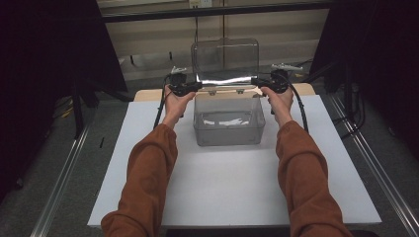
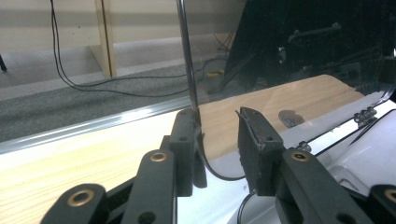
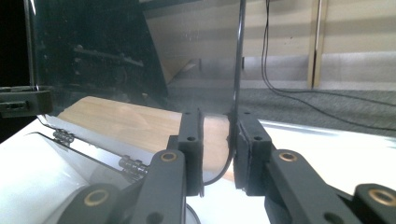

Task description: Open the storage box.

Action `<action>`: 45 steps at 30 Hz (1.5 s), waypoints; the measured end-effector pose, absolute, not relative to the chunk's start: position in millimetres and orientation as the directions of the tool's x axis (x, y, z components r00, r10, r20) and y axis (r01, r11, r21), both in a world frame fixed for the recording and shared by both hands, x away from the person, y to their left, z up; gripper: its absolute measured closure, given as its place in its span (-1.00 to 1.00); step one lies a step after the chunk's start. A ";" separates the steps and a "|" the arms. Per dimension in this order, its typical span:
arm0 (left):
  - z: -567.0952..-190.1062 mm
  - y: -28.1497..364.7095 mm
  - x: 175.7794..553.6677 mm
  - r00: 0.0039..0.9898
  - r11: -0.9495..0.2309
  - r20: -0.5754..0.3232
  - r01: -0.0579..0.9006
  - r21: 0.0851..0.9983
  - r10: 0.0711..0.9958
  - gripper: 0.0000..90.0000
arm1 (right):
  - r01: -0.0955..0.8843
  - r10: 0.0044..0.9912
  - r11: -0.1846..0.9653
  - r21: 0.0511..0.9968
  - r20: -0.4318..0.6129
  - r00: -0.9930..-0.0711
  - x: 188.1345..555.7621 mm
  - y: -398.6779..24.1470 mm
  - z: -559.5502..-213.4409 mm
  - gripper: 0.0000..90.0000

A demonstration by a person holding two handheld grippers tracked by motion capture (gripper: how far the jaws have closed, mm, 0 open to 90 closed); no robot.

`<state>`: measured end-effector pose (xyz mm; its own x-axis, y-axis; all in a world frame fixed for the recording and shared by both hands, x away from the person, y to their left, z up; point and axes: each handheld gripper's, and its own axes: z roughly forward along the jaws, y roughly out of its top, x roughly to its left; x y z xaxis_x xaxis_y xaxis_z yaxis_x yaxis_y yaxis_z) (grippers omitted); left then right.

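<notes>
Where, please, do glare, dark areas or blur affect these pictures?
High view: dark sides, bright glare band along the clear lid near its hinge. Left gripper view: reflections darken the lid; the near fingers look soft. Right gripper view: dark reflection on the lid.

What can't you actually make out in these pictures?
- Whether the clear box holds anything: high view, glare on its walls hides the pale patches inside.
- Left hand-held gripper: its own view leaves unclear whether the jaws pinch the lid.
- Hinges: right gripper view, small, partly cut off by a jaw.
</notes>
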<state>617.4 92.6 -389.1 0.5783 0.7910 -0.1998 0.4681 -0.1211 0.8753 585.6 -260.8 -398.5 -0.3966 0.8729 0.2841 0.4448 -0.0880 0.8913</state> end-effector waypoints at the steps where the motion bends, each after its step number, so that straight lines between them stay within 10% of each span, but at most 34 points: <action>1: -388.9 93.0 617.7 0.578 -0.123 -0.202 0.473 0.872 0.790 0.51 | 0.452 0.871 -0.091 0.887 0.291 -0.396 586.2 -260.9 -398.2 0.65; 45: -397.3 90.8 626.6 0.541 -0.112 -0.267 0.568 0.815 0.798 0.19 | 0.546 0.874 -0.144 0.826 0.365 -0.322 596.4 -254.3 -408.7 0.36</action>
<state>626.6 90.8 -397.3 0.5405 0.7979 -0.2668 0.5681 -0.1122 0.8153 596.4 -254.3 -408.7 -0.3217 0.8737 0.3650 0.5457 -0.1440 0.8255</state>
